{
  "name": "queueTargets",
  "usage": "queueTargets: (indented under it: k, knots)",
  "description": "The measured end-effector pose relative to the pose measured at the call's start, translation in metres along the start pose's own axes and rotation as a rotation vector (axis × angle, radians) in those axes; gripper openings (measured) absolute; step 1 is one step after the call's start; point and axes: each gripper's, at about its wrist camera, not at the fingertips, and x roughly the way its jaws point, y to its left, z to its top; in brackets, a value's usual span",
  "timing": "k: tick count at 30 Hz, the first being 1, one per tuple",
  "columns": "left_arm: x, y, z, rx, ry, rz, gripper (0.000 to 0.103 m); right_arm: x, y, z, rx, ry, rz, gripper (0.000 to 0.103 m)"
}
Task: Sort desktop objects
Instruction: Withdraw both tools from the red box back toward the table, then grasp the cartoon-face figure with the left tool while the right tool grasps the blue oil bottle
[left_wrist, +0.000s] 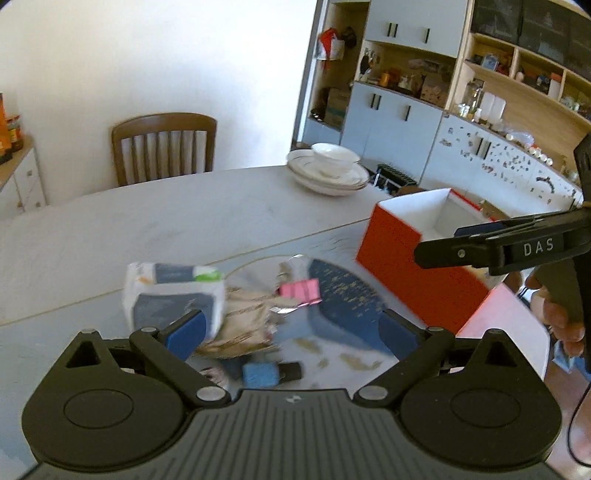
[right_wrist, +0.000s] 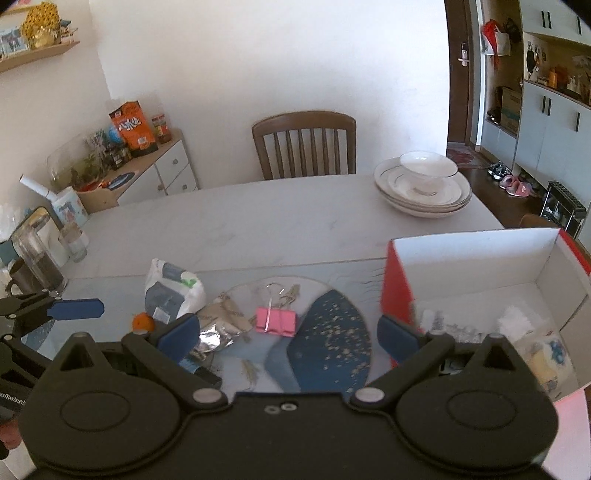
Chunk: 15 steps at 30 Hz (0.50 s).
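Observation:
Loose items lie on a round blue-and-white mat (right_wrist: 328, 332): a white and grey tissue packet (left_wrist: 173, 291) (right_wrist: 173, 291), a crumpled foil wrapper (right_wrist: 214, 338), a pink binder clip (left_wrist: 299, 290) (right_wrist: 277, 321), a small orange ball (right_wrist: 143, 322) and a small blue object (left_wrist: 260, 373). A red box (left_wrist: 406, 266) (right_wrist: 480, 258) with a white inside stands to the right and holds several items. My left gripper (left_wrist: 291, 334) hangs open above the wrapper, its left pad near the packet. My right gripper (right_wrist: 288, 339) is open over the mat, its right pad by the box's corner.
The pale table (right_wrist: 277, 225) carries stacked plates with a bowl (right_wrist: 424, 184) at the far right. A wooden chair (right_wrist: 304, 144) stands behind it. Glass jars (right_wrist: 37, 254) sit at the table's left end. A hand (left_wrist: 561, 314) holds the right gripper beside the box.

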Motion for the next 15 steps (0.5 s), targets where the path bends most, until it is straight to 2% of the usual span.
queueTargets:
  k: [6, 15]
  knots:
    - [0.003, 0.02, -0.018, 0.013, 0.021, 0.016, 0.1, 0.016, 0.018, -0.009, -0.011, 0.025, -0.012, 0.103]
    - [0.029, 0.034, -0.049, 0.072, 0.079, 0.042, 0.1, 0.047, 0.034, -0.025, -0.006, 0.081, -0.023, 0.103]
